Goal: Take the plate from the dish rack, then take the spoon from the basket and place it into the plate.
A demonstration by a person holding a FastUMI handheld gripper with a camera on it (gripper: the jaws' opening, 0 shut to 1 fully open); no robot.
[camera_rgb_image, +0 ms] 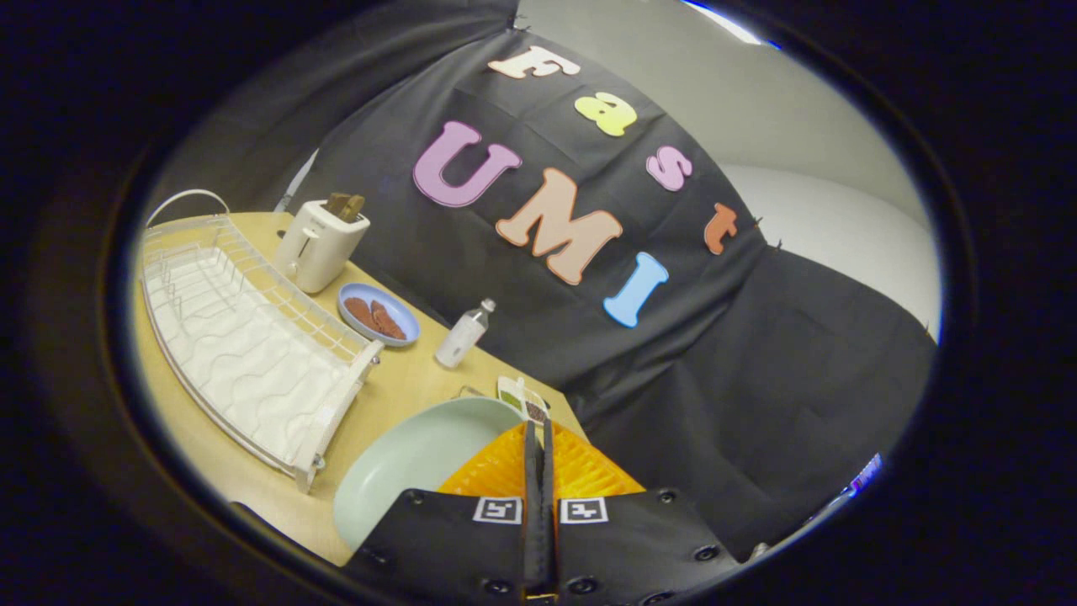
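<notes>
Your gripper is closed, fingers pressed together with nothing visible between them, poised over the orange basket. Pale green plate lies flat on the wooden table, touching the basket's left side. White dish rack sits further left, toaster beyond it. Spoon: can't make it out.

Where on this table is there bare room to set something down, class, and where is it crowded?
Bare wood lies between the rack and the green plate, and between the blue plate and the bottle. It is crowded by the shut fingers, where green plate and orange basket meet.
</notes>
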